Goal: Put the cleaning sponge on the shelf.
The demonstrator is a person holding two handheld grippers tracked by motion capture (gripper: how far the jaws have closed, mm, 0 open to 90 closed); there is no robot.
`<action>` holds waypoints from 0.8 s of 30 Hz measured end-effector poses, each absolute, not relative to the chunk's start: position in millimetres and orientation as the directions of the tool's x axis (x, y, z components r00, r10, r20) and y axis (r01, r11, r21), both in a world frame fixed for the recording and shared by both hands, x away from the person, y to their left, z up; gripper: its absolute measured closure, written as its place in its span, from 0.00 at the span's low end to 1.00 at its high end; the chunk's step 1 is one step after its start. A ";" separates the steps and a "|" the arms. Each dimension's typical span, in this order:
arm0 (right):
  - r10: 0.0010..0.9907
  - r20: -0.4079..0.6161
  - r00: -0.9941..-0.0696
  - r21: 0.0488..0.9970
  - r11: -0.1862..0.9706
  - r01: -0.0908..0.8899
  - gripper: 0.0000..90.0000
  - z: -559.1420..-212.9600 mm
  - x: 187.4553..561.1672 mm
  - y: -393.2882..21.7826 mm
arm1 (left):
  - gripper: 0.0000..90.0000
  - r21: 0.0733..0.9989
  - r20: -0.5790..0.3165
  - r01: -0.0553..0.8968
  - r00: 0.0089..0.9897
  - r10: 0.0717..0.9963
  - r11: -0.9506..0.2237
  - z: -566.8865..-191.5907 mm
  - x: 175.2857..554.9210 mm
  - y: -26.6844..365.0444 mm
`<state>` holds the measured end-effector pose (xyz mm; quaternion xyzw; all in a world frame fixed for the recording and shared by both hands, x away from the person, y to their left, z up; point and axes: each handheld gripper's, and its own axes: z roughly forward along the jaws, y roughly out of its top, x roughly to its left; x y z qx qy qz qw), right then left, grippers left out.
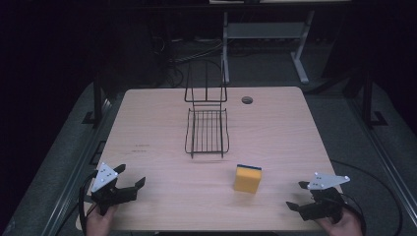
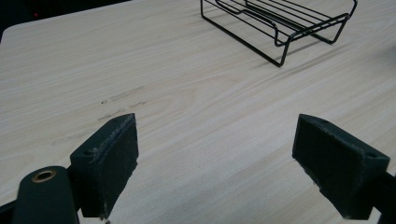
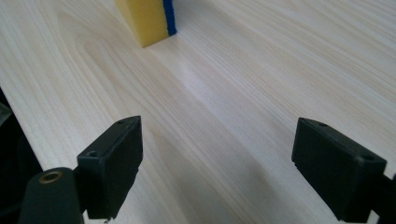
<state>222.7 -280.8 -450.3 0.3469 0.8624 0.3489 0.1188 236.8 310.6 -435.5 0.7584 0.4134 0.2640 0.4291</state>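
Item 1, right gripper (image 1: 301, 194): held low at the near right edge of the table (image 1: 147, 123), jaws spread wide with nothing between them, bare wood beyond the pads in the right gripper view.

Item 2, left gripper (image 1: 132, 177): held at the near left corner, jaws likewise apart and empty.

Item 3, sponge (image 1: 247, 178): yellow block with a blue scouring face, standing on edge ahead of the right gripper and a little toward the left one, near but apart from both. In the right gripper view it sits ahead and off to the left of the jaw line (image 3: 148, 18).

Item 4, wire rack (image 1: 207, 132): black, with an upright back, farther ahead of both grippers, beyond the sponge, empty.

Risks, as judged:
- The sponge stands on a narrow edge; a glancing pad would likely topple or push it away.
- The right gripper is not lined up with it; closing without re-aiming would catch a corner.
- Soft foam may squash and slip if pinched near the rim.
- The rack is light wire; a bump could shift it.
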 end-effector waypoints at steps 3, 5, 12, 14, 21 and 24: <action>0.673 0.038 -0.739 0.680 0.525 0.513 0.18 -449.5 222.2 -277.1 | 0.15 0.869 0.045 0.400 0.522 0.852 -0.292 -435.4 236.4 309.8; 0.670 0.036 -0.741 0.677 0.530 0.511 0.18 -449.2 222.3 -275.1 | 0.15 0.868 0.051 0.398 0.524 0.850 -0.297 -435.4 235.9 309.2; 0.655 0.026 -0.755 0.677 0.545 0.496 0.18 -446.5 221.8 -268.3 | 0.15 0.868 0.052 0.397 0.524 0.850 -0.298 -435.4 235.0 309.6; 0.651 0.026 -0.759 0.678 0.546 0.492 0.18 -446.2 222.0 -267.6 | 0.15 0.869 0.053 0.396 0.522 0.851 -0.297 -435.4 234.5 309.9; 0.632 0.028 -0.774 0.677 0.557 0.480 0.18 -442.7 223.5 -260.5 | 0.15 0.867 0.053 0.399 0.524 0.850 -0.300 -436.2 234.8 309.8; 0.628 0.028 -0.778 0.676 0.561 0.477 0.18 -442.4 224.0 -258.5 | 0.15 0.866 0.052 0.400 0.524 0.850 -0.299 -436.3 234.8 309.5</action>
